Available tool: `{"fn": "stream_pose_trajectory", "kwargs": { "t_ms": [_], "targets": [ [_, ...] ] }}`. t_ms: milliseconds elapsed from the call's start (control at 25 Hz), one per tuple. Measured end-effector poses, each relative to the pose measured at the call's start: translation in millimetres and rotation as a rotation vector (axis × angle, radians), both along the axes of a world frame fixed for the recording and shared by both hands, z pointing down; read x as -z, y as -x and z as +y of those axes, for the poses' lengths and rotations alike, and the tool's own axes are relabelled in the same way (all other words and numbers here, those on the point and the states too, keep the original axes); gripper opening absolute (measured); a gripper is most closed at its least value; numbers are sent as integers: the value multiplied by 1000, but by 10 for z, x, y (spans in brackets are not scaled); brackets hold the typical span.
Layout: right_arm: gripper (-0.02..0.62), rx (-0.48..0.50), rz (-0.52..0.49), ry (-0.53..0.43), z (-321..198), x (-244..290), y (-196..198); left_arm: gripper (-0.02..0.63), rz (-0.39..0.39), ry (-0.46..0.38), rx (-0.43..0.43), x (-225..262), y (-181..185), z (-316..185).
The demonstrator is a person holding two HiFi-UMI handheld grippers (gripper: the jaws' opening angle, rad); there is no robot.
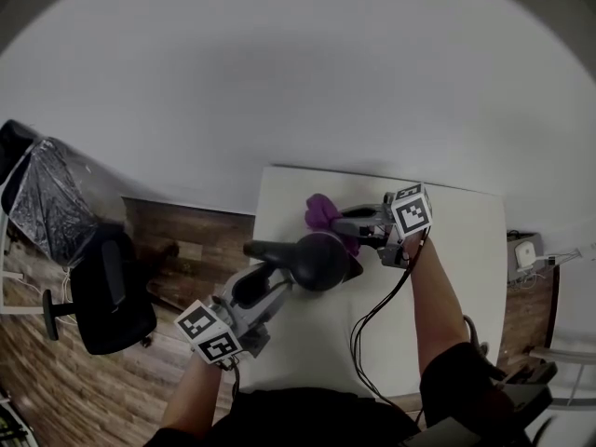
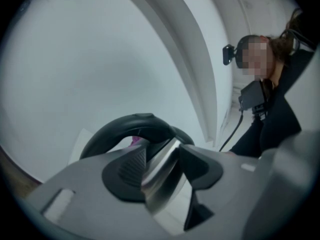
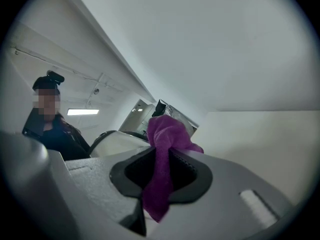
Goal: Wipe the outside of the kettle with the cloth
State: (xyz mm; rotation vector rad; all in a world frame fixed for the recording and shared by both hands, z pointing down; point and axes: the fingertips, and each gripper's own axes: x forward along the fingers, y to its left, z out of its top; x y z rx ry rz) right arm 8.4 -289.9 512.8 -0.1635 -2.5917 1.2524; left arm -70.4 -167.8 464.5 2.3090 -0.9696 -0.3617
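The kettle [image 1: 317,261] stood on the white worktop [image 1: 456,277]. The left gripper [image 2: 161,170], on the side of the kettle nearest the person, was clamped on the kettle, its pads pressing a shiny strip just below the black handle [image 2: 131,125]. The right gripper [image 1: 361,229], just beyond the kettle's far right side, pinched the purple cloth [image 1: 323,212]. The cloth bunched up beside the kettle's far edge; whether it touched the kettle could not be told.

No lettering, brand, number or label can be read — only black-and-white square markers are seen, on the cubes of the left gripper [image 1: 272,285] and the right gripper [image 1: 350,224].
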Motion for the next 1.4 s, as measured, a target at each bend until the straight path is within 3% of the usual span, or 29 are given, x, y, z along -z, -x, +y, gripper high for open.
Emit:
{"fn": "stream_pose_trajectory", "kwargs": {
  "t_ms": [280, 480, 880, 1120, 1400],
  "targets": [
    [75, -13, 150, -18, -3, -417, -57, 221, -28, -9, -20, 29, 5, 7],
    [75, 11, 305, -111, 44, -700, -136, 219, -43, -22, -19, 40, 2, 18],
    [75, 117, 482, -255, 65, -852, -123, 219, -70, -40, -44, 45, -20, 32],
    [75, 125, 419, -280, -81, -483, -26, 219, -66, -40, -47, 44, -35, 9],
    [75, 319, 315, -406, -36, 330, 338, 219, -66, -42, -40, 32, -37, 11]
  ]
}}
